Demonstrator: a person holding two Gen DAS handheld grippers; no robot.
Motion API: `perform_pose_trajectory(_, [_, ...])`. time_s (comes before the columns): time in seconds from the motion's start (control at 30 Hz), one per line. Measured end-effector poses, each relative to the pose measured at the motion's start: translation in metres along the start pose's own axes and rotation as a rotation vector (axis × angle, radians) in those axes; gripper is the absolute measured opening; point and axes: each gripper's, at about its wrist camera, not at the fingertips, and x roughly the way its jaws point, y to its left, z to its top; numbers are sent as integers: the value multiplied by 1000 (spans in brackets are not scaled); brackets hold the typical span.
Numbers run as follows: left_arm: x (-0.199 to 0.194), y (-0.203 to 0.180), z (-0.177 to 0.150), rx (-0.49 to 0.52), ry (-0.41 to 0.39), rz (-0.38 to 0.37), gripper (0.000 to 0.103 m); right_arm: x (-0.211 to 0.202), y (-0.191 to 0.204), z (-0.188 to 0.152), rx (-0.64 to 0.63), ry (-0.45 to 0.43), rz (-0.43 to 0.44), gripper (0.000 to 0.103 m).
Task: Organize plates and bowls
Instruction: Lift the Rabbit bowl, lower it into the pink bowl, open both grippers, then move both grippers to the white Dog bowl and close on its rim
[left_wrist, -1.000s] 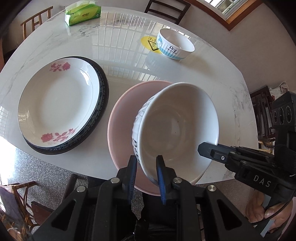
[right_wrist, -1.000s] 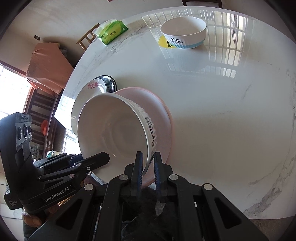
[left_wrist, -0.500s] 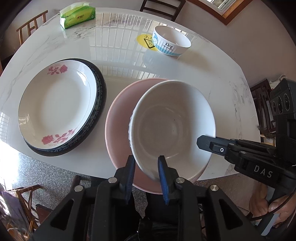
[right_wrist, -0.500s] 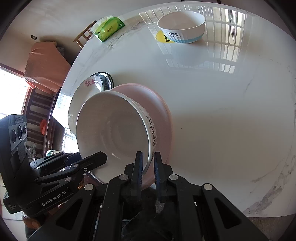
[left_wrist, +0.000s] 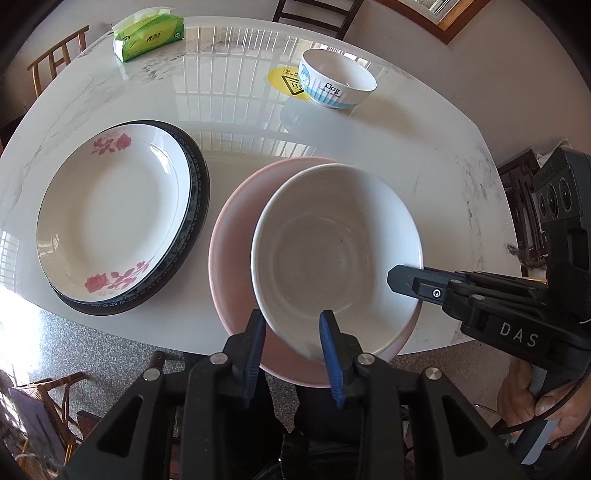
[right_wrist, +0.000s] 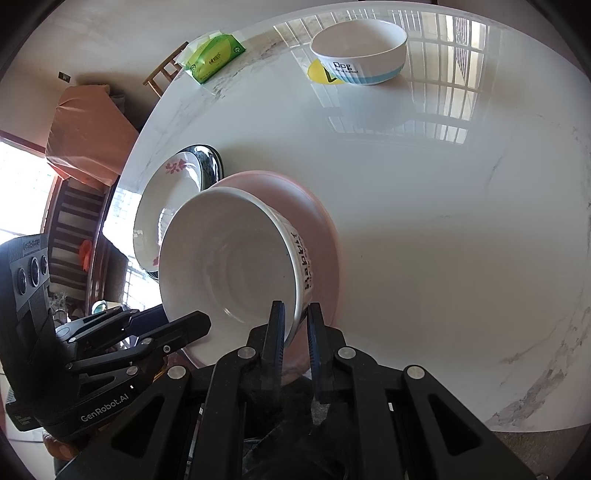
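White bowl (left_wrist: 336, 254) in pink bowl (left_wrist: 236, 236): glazed, slick, breakable. My right gripper (right_wrist: 295, 325) clamps its rim at 6 o'clock; left gripper (left_wrist: 291, 332) jaws apart, straddling the rim.

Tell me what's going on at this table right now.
A person with two handheld grippers is setting a large white bowl into a pink bowl. The right gripper is clamped on its rim; the left gripper has opened around the near rim. A flowered plate sits stacked on a dark plate nearby.
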Motion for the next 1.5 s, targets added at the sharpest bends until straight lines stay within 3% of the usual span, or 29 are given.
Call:
perform_pose_trajectory(0.3, [-6, -4, 1, 44, -5, 6, 40, 1, 4, -1, -13, -17, -19, 13])
perform_pose_trajectory(0.53, [-28, -2, 4, 64, -70, -38, 41, -7, 5, -1, -23, -44, 7, 16])
perform_pose_trajectory(0.77, [-42, -9, 13, 106, -158, -10, 41, -46, -18, 0, 12, -216, 100, 17])
perform_pose_trajectory(0.97, [-33, -20, 29, 117, -166, -25, 41, -54, -56, 11, 76, -280, 75, 18])
perform_pose_trajectory(1.13, [-24, -27, 50, 125, -189, 16, 41, -46, -77, 17, 91, -292, 54, 21])
perform_pose_trajectory(1.5, [-6, -45, 94, 201, -279, 194, 41, -22, -122, 37, 169, -290, 73, 32])
